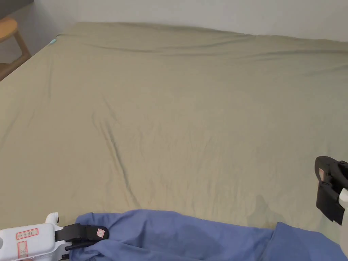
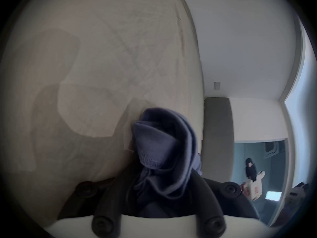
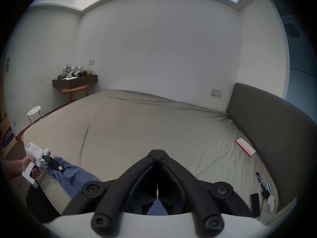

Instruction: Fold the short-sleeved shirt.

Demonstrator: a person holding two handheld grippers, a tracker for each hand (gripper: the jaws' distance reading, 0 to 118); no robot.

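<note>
My left tongs point(image 1: 102, 234) are clamped on a bunched fold of the shirt point(image 1: 176, 234); in the left gripper view the blue cloth point(image 2: 159, 147) is wadded up between both jaws and stands out past their tips. In the right gripper view I see a hand point(image 3: 31, 166) holding those tongs point(image 3: 57, 166) at the bed's near left edge, with the shirt point(image 3: 73, 174) trailing away from them to the right.

My right tongs point(image 3: 157, 150) are closed with the jaw tips meeting and nothing between them. They hang above the bed point(image 3: 137, 121), and a strip of blue shows below them at the base of the jaws. In the head view the right tongs point(image 1: 328, 190) sit at the far right edge, apart from the cloth, above its right end.

The shirt lies crumpled in a long band along the near edge of the bed point(image 1: 176, 112), stretching from the left tongs toward the right.
</note>
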